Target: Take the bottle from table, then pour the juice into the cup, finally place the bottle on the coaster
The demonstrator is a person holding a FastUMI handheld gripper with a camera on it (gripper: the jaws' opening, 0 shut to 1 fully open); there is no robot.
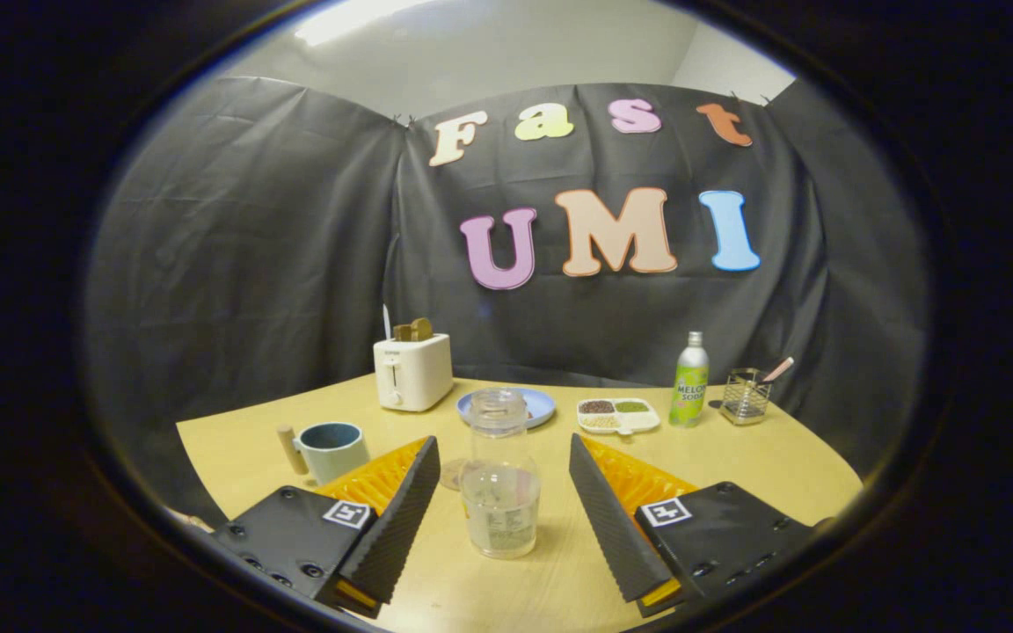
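A clear plastic bottle with pale juice in its lower part stands upright on the wooden table, between my two fingers. My gripper is open, and neither of the fingers touches the bottle. A pale green cup with a wooden handle stands to the left, just beyond the left finger. A round coaster peeks out behind the bottle's left side, mostly hidden by the bottle and the left finger.
A white toaster with toast stands at the back left. Beyond the bottle lie a blue plate and a white divided dish. A green soda bottle and a wire holder stand at the back right.
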